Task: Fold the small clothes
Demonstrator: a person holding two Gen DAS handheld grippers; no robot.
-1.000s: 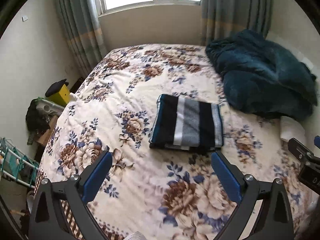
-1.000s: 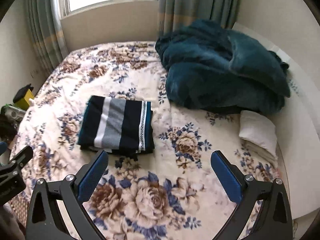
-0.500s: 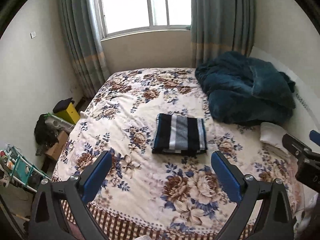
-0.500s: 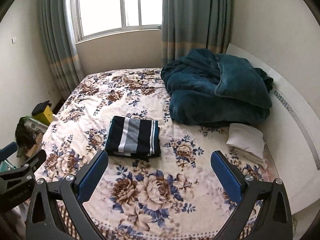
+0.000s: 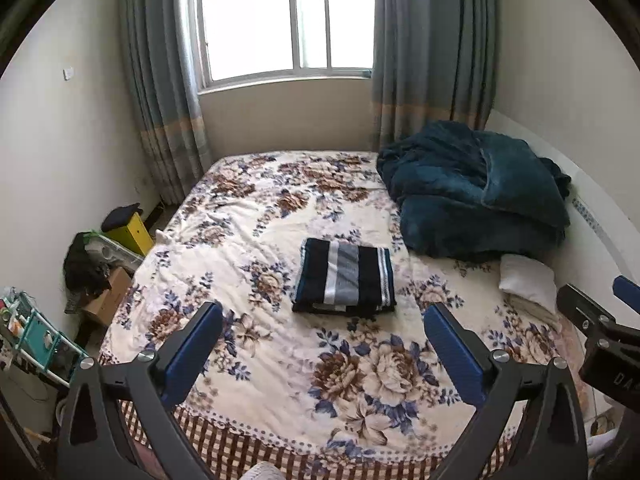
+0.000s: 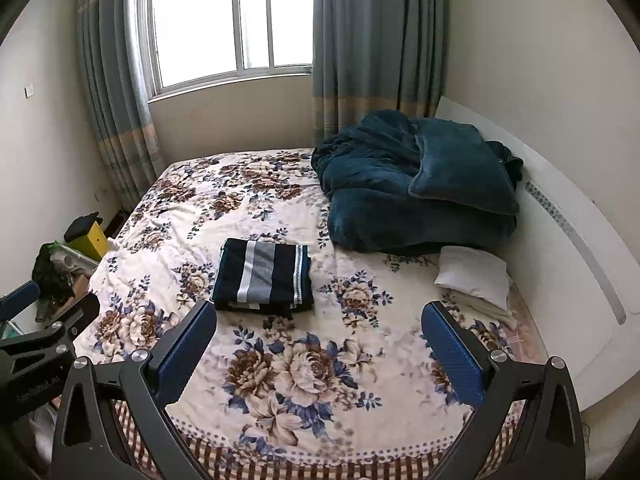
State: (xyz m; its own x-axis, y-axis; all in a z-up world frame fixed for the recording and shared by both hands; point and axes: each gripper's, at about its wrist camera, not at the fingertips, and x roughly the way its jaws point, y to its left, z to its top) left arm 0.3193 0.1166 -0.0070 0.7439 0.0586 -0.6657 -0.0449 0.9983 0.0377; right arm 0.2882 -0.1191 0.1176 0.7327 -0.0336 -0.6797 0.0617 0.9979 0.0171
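A folded navy garment with grey and white stripes (image 5: pixel 346 278) lies flat in the middle of the floral bed (image 5: pixel 280 208). It also shows in the right wrist view (image 6: pixel 264 274). My left gripper (image 5: pixel 322 354) is open and empty, held back over the foot of the bed, well short of the garment. My right gripper (image 6: pixel 318 354) is open and empty too, at about the same distance. Each gripper's edge shows in the other's view.
A heaped teal blanket (image 5: pixel 476 196) and a white pillow (image 5: pixel 526 278) lie on the bed's right side by the white headboard (image 6: pixel 576 240). Boxes, a yellow bin (image 5: pixel 130 230) and a teal rack (image 5: pixel 36 334) crowd the floor on the left. A window (image 5: pixel 280 20) is behind.
Both grippers have pulled back and up from the bed, so the garment looks smaller and farther. The garment has not moved. Both grippers stay open.
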